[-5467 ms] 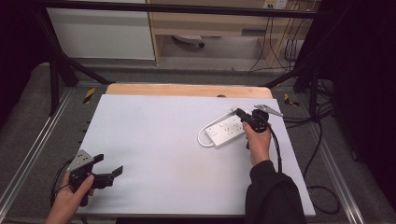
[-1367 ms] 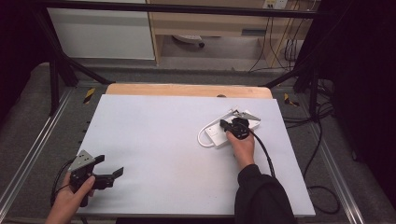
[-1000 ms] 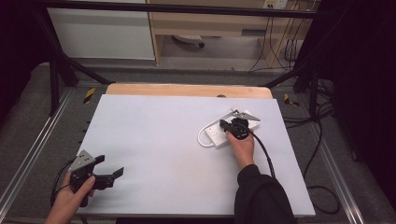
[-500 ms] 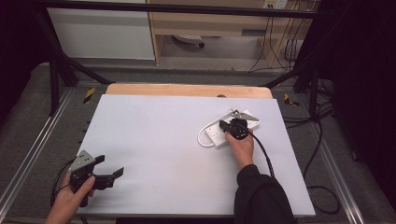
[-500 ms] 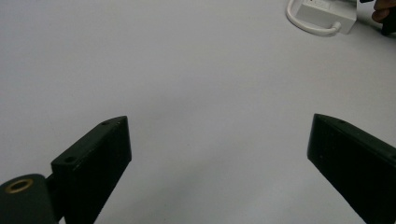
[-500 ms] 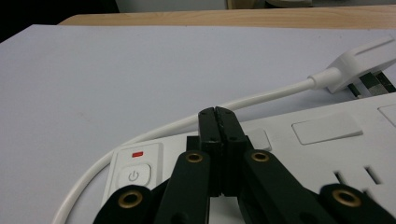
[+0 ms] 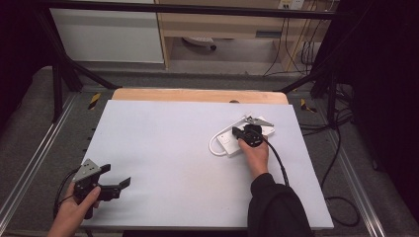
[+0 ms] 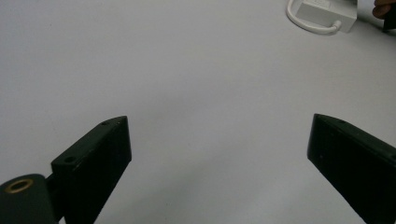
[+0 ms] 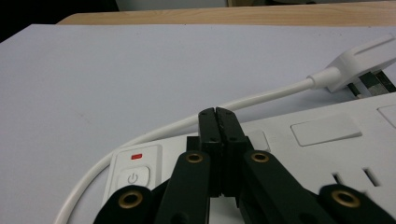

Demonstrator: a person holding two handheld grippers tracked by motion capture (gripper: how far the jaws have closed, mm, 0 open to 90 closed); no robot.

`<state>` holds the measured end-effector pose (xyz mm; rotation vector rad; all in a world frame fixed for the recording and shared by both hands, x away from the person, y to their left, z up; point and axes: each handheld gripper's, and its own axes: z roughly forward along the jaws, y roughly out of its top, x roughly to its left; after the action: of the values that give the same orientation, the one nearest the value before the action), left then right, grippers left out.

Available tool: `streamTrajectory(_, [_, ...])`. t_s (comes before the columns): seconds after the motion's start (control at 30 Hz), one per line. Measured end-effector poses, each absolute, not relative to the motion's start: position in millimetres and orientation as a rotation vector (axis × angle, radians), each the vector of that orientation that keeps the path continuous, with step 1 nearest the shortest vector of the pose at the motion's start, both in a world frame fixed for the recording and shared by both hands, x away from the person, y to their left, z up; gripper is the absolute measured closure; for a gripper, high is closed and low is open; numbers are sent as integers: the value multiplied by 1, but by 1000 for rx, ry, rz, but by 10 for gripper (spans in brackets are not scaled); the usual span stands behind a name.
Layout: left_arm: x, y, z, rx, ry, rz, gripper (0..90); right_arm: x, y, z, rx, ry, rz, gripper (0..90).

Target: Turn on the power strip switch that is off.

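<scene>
right gripper (image 9: 218, 114) low over power strip (image 9: 322, 135), fingers together

Your work surface is a pale grey-white sheet (image 7: 163, 163) laid over a wooden tabletop (image 7: 197, 95), whose bare edge shows along the far side. Metal rails (image 7: 29, 168) run down both flanks, over grey carpeted floor (image 7: 29, 113). Beyond the table you face a white cabinet front (image 7: 106, 34) and a light wooden shelf unit (image 7: 222, 24). Black cables (image 7: 296, 44) hang at the far right. Black frame struts (image 7: 64, 64) cross the corners; the surroundings are dim.
</scene>
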<state>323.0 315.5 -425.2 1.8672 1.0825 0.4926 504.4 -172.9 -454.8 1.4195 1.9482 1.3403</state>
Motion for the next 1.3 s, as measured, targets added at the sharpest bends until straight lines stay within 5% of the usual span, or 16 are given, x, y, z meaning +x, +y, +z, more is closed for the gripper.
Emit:
streamTrajectory(0.87, [323,316,-426,1869,1086,490,64,501,-179,-438,1414,1891,1386,856])
streamTrajectory(1.3, [323,317,-426,1872,1085,489,64,499,-183,-431,1433,1865,1407,697])
